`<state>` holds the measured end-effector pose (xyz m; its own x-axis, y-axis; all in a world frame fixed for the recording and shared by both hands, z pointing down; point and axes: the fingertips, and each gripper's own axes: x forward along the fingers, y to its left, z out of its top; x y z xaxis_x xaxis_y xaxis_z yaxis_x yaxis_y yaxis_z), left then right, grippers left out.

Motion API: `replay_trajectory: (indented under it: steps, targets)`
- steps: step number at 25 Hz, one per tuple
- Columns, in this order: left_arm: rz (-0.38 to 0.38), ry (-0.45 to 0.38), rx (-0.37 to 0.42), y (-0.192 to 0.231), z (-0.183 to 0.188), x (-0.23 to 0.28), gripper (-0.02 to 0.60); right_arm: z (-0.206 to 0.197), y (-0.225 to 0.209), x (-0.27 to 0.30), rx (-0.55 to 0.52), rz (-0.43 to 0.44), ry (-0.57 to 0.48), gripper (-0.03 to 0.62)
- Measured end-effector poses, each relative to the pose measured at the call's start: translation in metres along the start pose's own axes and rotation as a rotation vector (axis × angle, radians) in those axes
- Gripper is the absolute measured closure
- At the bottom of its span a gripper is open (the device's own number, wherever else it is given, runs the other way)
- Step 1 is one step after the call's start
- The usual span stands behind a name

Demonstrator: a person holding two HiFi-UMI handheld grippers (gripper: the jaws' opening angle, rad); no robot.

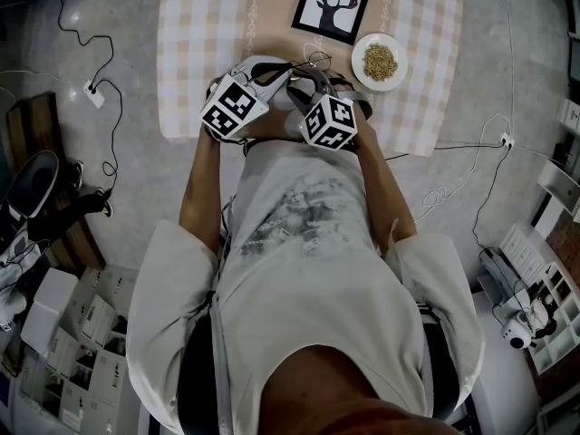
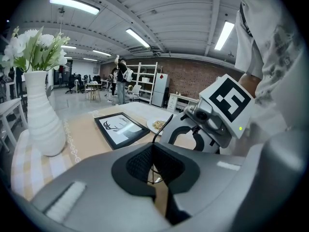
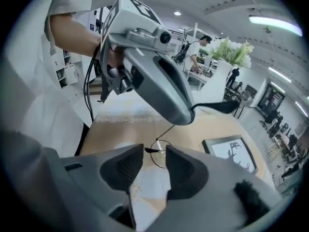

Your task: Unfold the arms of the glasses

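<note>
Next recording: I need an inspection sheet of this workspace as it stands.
Surface: checked tablecloth with a beige runner.
Job's things: wire-rimmed glasses, held by one arm.
Clutter: framed deer picture, plate of grain, white vase of flowers, all apart from the glasses.
Grippers: left hand-held gripper shut on a glasses arm; right hand-held gripper open, with a dark end of the glasses between its jaws, not pressed.
Cables: loose cables on the floor on both sides of the table, with a plug block at the left.
Surroundings: boxes, shelving, people far off.
</note>
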<state>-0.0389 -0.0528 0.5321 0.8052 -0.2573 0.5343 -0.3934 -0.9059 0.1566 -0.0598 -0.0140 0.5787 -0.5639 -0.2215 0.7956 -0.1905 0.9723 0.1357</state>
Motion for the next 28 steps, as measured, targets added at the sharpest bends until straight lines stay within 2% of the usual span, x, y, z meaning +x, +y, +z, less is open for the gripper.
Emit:
replay_trajectory:
  steps: [10, 12, 15, 28]
  targets:
    - [-0.007, 0.000, -0.002, -0.003, -0.001, 0.001, 0.574, -0.001, 0.006, 0.007, -0.063, -0.026, 0.029, 0.444]
    - [-0.007, 0.001, 0.001, -0.004, -0.001, 0.001, 0.574, -0.002, 0.006, 0.007, -0.069, -0.035, 0.031, 0.464]
    - [-0.005, -0.001, 0.004, -0.004, 0.000, 0.000, 0.574, -0.002, 0.007, 0.006, -0.083, -0.052, 0.037, 0.533]
    - [0.003, 0.001, 0.008, -0.003, -0.004, -0.001, 0.574, 0.003, 0.004, -0.004, -0.064, -0.096, 0.016, 0.560]
